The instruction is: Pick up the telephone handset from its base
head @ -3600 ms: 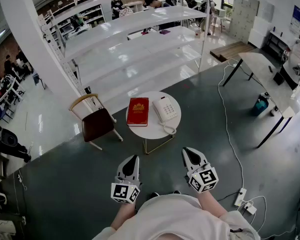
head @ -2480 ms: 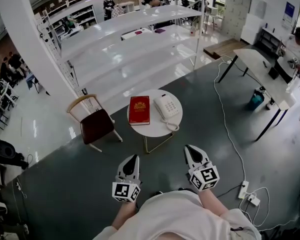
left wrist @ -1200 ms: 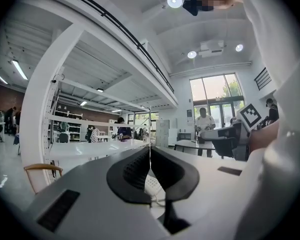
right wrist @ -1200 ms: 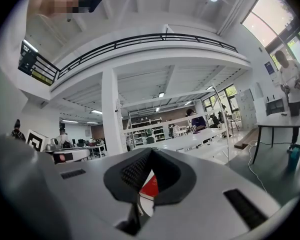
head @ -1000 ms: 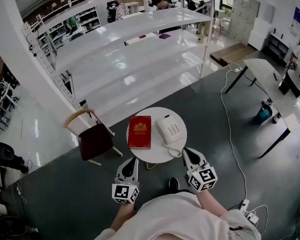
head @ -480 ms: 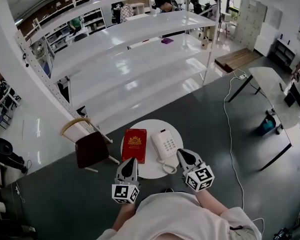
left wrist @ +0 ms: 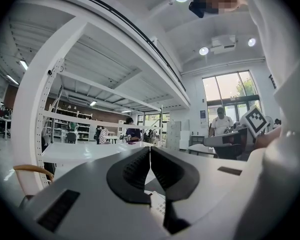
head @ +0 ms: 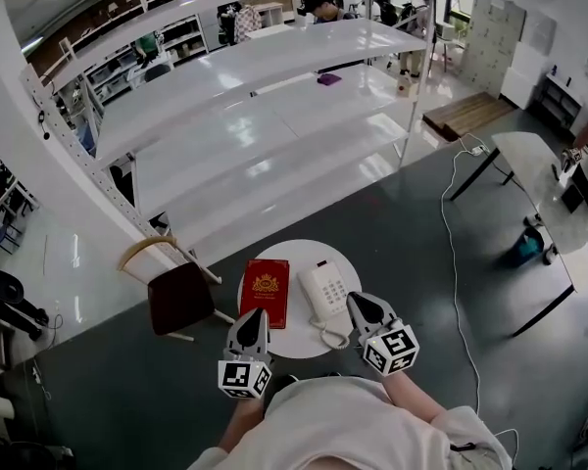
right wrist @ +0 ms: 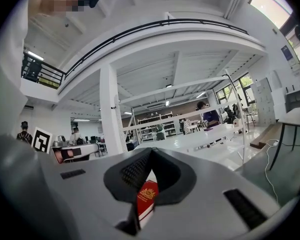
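handset (head: 311, 295) on base (head: 333, 284), long axis away from person | left gripper (head: 260, 312), right gripper (head: 357, 301): jaws closed, empty

Big open-plan work hall, prob. a lab or office w/ a workshop feel: tall white shelving racks (head: 245, 106), a long desk (head: 534, 179) on black legs, lockers (head: 492, 29), and ppl (head: 320, 3) busy at benches further back. High ceiling w/ a railed mezzanine (right wrist: 165, 23), large windows (left wrist: 229, 90), dark grey floor (head: 402, 223).
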Available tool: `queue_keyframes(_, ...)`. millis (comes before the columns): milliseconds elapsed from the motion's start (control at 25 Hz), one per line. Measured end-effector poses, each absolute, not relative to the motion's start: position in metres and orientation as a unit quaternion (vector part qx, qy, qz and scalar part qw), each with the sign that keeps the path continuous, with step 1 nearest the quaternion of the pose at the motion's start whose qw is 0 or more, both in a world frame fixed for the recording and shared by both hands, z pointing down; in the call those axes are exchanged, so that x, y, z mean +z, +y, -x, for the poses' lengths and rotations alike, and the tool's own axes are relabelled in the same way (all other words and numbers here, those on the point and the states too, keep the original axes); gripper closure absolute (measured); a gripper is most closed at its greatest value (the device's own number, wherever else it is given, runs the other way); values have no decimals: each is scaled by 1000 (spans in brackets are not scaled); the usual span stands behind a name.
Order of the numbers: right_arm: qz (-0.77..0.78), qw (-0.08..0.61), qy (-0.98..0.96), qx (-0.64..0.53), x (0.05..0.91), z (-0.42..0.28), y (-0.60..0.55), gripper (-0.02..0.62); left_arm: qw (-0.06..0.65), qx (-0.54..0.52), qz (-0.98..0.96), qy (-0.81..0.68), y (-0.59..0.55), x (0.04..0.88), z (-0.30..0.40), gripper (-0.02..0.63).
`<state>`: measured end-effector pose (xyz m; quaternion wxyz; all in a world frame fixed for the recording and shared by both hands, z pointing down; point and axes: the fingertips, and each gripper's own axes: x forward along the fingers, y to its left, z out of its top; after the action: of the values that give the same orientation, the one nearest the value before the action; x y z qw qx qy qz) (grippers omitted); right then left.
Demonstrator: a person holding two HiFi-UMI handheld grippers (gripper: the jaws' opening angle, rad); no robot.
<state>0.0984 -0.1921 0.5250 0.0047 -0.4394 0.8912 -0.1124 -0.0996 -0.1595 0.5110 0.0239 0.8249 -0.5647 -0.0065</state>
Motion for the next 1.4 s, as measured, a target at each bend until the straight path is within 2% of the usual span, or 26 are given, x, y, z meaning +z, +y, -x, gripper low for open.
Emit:
queue_keyframes(960, 459, -20, 880, -124, 544, -62, -214, 586, 35, -3, -832, -553, -184, 517, 146, 584)
queue_keyframes(1400, 451, -96, 876, -143, 613, -46, -223, 585, 28, 1, -830, -558, -192, 515, 164, 584)
